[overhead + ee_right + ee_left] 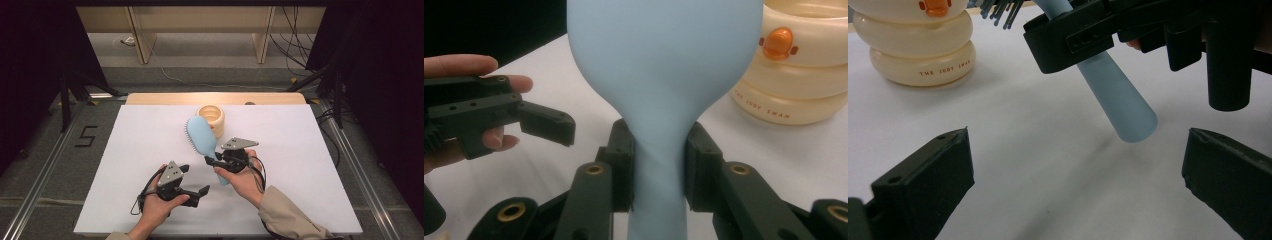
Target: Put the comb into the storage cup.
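A light blue hairbrush (pixel 201 135) is held tilted above the white board, bristles facing left. My right gripper (pixel 218 162) is shut on its handle; in the right gripper view the pads (pixel 624 160) press both sides of the narrow neck of the brush (pixel 659 75). My left gripper (pixel 195 180) stands open just left of and below the handle end, nothing between its jaws. In the left gripper view the open left gripper (pixel 1078 165) faces the handle tip (pixel 1128 120), with the right gripper (pixel 1073 40) above it.
A cream toy of stacked rings (pixel 210 117) stands behind the brush head near the board's far edge, with an orange beak (pixel 777 44). The white board (pixel 130 165) covers the table. Dark stands and cables flank both sides.
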{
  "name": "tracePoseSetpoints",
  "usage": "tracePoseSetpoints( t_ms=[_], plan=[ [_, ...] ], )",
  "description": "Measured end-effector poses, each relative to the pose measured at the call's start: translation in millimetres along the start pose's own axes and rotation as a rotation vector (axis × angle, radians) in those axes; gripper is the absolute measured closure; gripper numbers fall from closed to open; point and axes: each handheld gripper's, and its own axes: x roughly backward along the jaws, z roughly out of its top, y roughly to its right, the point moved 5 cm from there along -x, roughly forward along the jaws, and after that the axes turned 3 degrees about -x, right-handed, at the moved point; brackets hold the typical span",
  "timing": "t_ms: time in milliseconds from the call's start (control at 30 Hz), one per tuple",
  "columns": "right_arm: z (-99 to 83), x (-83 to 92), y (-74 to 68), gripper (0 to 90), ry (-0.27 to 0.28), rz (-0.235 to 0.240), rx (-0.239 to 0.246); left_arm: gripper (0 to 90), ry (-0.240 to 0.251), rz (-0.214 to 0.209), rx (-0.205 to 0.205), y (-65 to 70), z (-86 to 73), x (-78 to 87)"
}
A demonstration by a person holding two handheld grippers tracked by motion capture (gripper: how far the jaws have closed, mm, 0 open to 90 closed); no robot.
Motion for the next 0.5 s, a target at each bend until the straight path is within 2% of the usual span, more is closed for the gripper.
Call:
tracePoseSetpoints(
  t_ms=[500],
  plan=[
    [0.4,-0.4,-3.3,70.1,0.009,0.002,-0.004,0.0,-0.014,-0.007,-0.003,4.2,0.6,-10.3]
  ],
)
